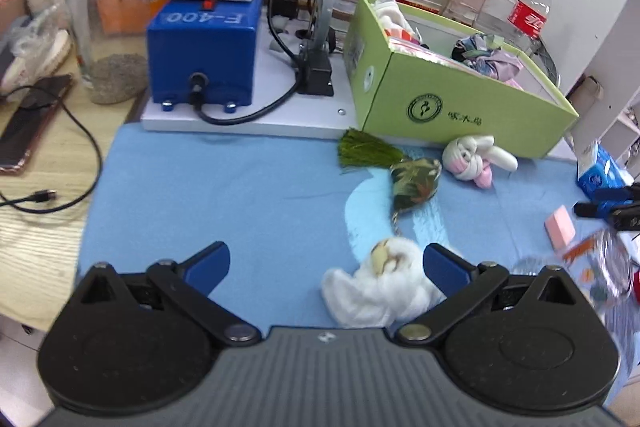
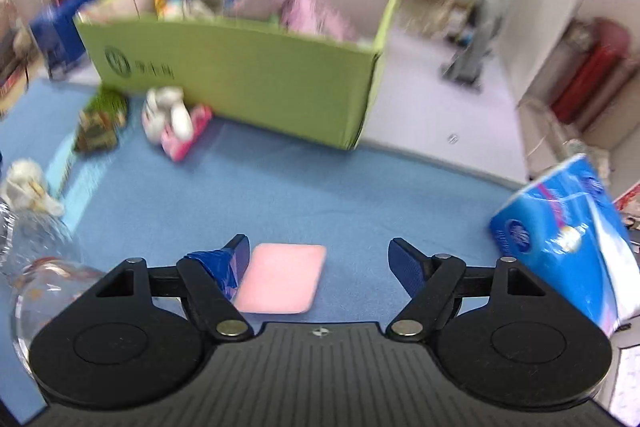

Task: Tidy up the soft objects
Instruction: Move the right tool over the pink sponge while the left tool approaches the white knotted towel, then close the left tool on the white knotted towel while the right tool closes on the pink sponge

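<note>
Pink sponge (image 2: 282,277) flat, long axis toward green box (image 2: 240,75)

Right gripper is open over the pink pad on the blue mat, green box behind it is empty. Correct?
Not quite: the green box is not empty. The right wrist view shows soft items piled inside it, pink and lilac fabric among them. The rest holds: the right gripper is open, with the pink pad between its fingers, on the blue mat.
</note>
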The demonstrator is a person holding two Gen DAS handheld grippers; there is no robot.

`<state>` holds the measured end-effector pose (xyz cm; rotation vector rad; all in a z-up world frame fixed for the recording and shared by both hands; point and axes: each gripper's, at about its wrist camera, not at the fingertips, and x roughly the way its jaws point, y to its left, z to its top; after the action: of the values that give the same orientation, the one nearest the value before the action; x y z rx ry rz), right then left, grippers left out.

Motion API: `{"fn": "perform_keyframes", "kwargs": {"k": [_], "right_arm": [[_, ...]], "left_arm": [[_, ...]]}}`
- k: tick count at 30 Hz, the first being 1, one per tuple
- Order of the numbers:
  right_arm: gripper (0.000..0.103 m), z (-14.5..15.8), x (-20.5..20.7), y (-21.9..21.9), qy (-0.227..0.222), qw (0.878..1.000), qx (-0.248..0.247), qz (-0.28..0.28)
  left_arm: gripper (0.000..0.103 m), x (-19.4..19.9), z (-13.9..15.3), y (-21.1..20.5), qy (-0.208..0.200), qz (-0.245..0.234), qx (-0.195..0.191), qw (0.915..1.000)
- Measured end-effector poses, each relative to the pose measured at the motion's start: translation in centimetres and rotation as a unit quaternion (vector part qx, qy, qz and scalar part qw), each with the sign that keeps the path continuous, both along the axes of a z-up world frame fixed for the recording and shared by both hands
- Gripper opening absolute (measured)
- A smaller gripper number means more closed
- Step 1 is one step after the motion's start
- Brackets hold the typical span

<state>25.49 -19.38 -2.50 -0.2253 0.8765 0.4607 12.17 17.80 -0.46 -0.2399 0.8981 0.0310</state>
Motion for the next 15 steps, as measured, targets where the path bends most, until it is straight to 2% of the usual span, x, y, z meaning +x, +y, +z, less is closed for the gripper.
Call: {"fn": "perform_keyframes", "kwargs": {"k": [4, 9, 12, 15], "right_arm": [[0.063, 1.0, -4.0, -2.4, -0.055, 0.993, 0.093, -0.054], [0.063, 0.3, -7.6, -4.7, -0.071, 0.968, 0.207, -0.124], [0.063, 0.6, -8.9, -5.4, -0.069, 0.964, 0.218, -0.137], [0.063, 0.9, -9.1, -5.6, -0.08, 0.966, 0.198, -0.147]], "left_arm": [[0.102, -1.6, 0.6, -0.4, -0.004, -0.049, 0.02, 0.9986], [0.102, 0.2, -1.3, -2.7, 0.029, -0.123, 0.055, 0.9905], [0.102, 1.9, -2.8, -2.8, 0.053, -0.136, 0.055, 0.9877], [0.103, 3.1, -3.6, -1.0, 0.058, -0.095, 0.029, 0.9933]]}}
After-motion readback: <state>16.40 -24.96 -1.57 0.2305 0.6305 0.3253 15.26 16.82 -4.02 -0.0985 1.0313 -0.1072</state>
